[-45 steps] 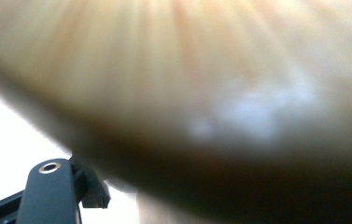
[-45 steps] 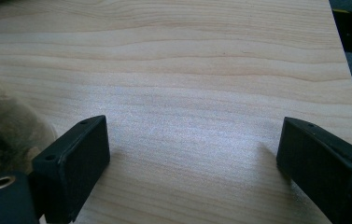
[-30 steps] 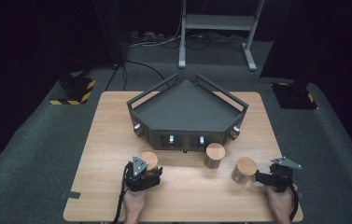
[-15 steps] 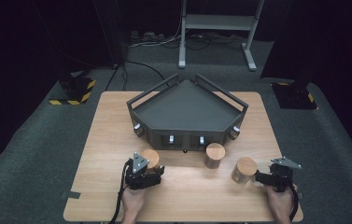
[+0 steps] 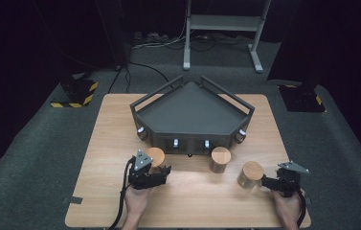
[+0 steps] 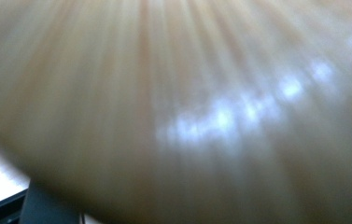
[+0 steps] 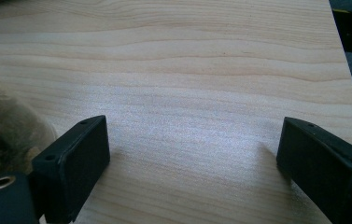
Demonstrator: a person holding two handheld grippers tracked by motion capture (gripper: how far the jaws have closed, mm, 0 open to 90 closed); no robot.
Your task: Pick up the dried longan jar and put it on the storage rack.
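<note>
I think I am at the grab step: my left gripper (image 5: 161, 171) is right up against the left jar (image 5: 155, 157) by the gray tray (image 5: 192, 112), though I cannot tell if it is squeezing, and my right gripper (image 7: 190, 154) is wide apart over the table (image 7: 201, 60) beside the right jar (image 5: 251, 174), so next I should get a firm hold and lift.

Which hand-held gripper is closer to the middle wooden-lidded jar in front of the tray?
Left. The left hand-held gripper sits at the leftmost jar, nearer the middle jar. The right hand-held gripper is farther off, beyond the rightmost jar.
</note>
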